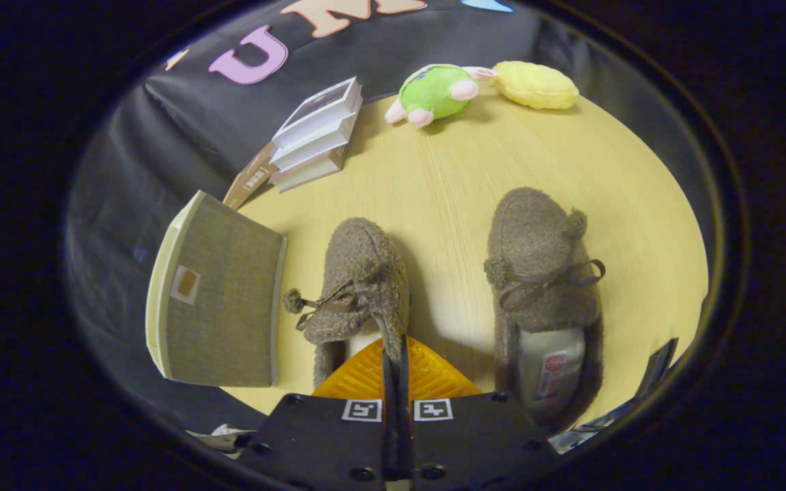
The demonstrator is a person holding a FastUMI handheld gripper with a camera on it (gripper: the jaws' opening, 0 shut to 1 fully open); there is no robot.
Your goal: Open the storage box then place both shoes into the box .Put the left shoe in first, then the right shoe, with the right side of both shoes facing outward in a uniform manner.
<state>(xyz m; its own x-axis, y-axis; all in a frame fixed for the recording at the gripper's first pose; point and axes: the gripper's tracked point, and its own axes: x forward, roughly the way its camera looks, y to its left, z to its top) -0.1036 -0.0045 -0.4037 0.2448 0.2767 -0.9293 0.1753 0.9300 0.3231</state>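
Observation:
Two brown fuzzy slippers with bows and pom-poms lie on the round wooden table [447, 170], toes pointing away from me. The left shoe [359, 279] is just ahead of my fingers and leans a little to one side. My gripper [394, 358] is shut on the edge of its heel collar, the fingers pressed almost together on the fuzzy rim. The right shoe [543, 273] rests flat on the table to the right, apart from the gripper. The grey fabric storage box [222, 300] with cream edges stands left of the held shoe; I cannot tell whether it is open.
A stack of books [314, 133] lies beyond the box at the table's far edge. A green plush toy [437, 92] and a yellow plush [536, 85] lie at the back. Bare tabletop runs between the two shoes and behind them.

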